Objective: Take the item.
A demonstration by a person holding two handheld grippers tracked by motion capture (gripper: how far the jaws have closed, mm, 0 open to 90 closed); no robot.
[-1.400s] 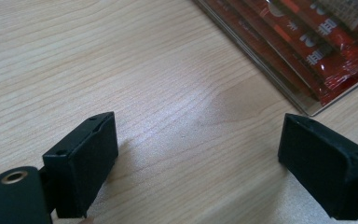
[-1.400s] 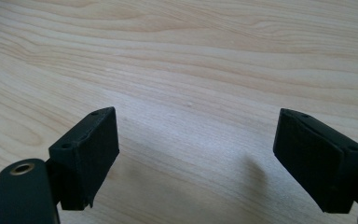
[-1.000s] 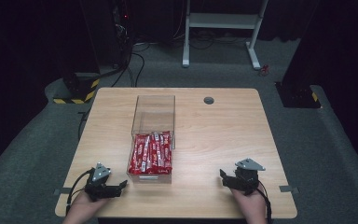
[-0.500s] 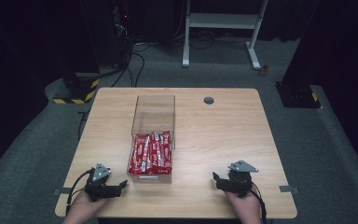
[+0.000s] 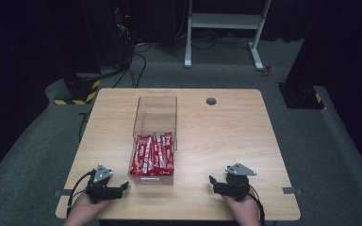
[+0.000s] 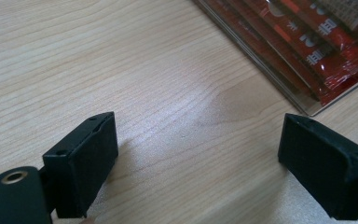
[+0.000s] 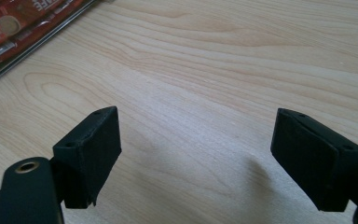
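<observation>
You are working at a wooden bench (image 5: 226, 136) that stands on a grey carpet. In the high view, a small round hole (image 5: 211, 101) sits near the far edge of the bench.

A clear plastic box (image 5: 154, 113) lies along the middle of the bench, a little toward your left. Its long side runs away from you. The far half of the box looks empty, and the near half holds the red packets (image 5: 153, 153), which lie side by side with their long sides also running away from you. In the left gripper view, the corner of the box with the packets (image 6: 317, 42) shows at the upper right; in the right gripper view, it (image 7: 23, 23) shows at the upper left.

Your left gripper (image 5: 120, 188) rests low at the near edge of the bench, just beside the near left corner of the box and pointing toward it. Its jaws stand wide apart with only bare wood between them (image 6: 198, 154).

Your right gripper (image 5: 213, 181) is at the near edge too, well apart from the box, pointing left toward it. Its jaws are also spread wide and hold nothing (image 7: 196, 154).
</observation>
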